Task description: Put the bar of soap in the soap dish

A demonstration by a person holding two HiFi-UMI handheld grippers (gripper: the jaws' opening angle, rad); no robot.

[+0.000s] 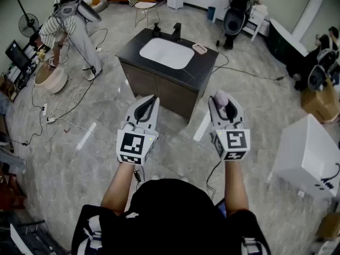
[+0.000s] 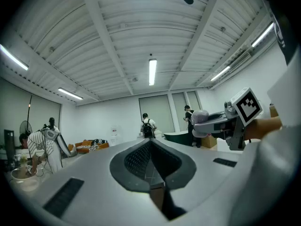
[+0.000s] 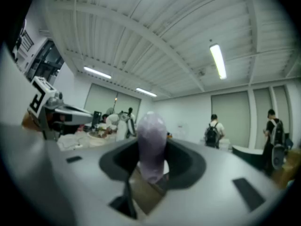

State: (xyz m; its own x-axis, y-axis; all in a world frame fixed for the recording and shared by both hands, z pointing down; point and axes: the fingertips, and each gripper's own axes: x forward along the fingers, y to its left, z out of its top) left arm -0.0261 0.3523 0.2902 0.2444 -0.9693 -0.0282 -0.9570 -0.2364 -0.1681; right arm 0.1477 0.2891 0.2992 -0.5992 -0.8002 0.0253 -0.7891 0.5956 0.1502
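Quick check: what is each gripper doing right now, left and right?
Left gripper: closed, empty.
Right gripper: closed on the lilac bar of soap.

Left tool (image 2: 151, 147) jaws together, empty; right tool (image 2: 207, 125) at right, level, gripping pale purple soap bar (image 2: 199, 116)

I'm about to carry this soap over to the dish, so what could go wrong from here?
The soap sticks far out of the right gripper, seemingly pinched only at its base, so it may slip. The dish is small and sits near the counter edge; a nudge could push it off.
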